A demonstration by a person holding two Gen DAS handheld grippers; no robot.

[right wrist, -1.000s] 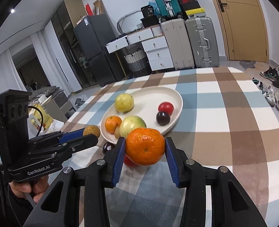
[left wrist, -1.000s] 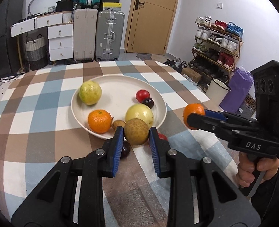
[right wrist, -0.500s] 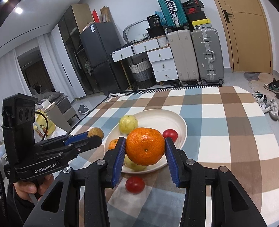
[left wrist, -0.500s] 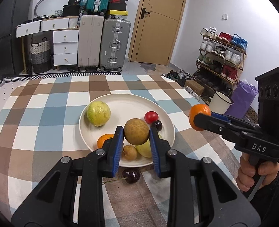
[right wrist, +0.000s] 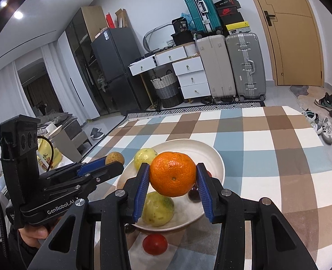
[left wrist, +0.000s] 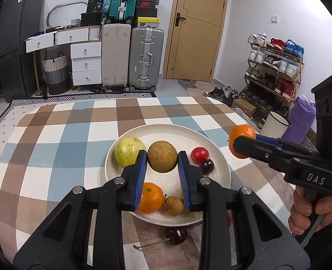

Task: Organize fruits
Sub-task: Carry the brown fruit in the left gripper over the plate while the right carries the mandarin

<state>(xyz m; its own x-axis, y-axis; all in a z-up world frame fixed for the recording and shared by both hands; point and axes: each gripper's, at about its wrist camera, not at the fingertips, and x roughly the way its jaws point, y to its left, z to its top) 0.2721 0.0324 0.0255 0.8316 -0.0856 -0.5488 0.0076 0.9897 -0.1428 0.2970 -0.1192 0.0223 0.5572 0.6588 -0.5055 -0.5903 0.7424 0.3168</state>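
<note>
My left tongs [left wrist: 162, 160] are clamped on a round brown fruit [left wrist: 162, 159], the blue pads pressed against both its sides, and I hold it in the air above the white plate [left wrist: 220, 157]. My right tongs [right wrist: 173, 180] are closed on an orange mandarin [right wrist: 173, 173] in the same way — pads tight on either flank, the fruit lifted clear over the near part of the plate.

The plate sits on the counter [left wrist: 60, 139], which wears a checked cloth of blue, brown and white. From the left wrist view I see on the plate a yellow-green guava [left wrist: 129, 150] at the left, a red cherry tomato [left wrist: 199, 154] at the right with a dark cherry [left wrist: 206, 166] just beside it, and nearer me a second mandarin [left wrist: 151, 196] next to a small brown longan [left wrist: 174, 205]. From the right wrist view a yellow-green fruit [right wrist: 158, 211] also lies on the plate's near side, partly behind my left finger.

Off the plate, on the cloth just below its near rim, lies a dark cherry with a long stem [left wrist: 176, 236]. Another red tomato [right wrist: 155, 244] rests on the cloth in front of the plate, well seen from the right wrist.

In the left view my right hand [left wrist: 310, 211] grips the handle at the right edge — the mandarin shows at the tip of those tongs, to the right of the plate.
</note>
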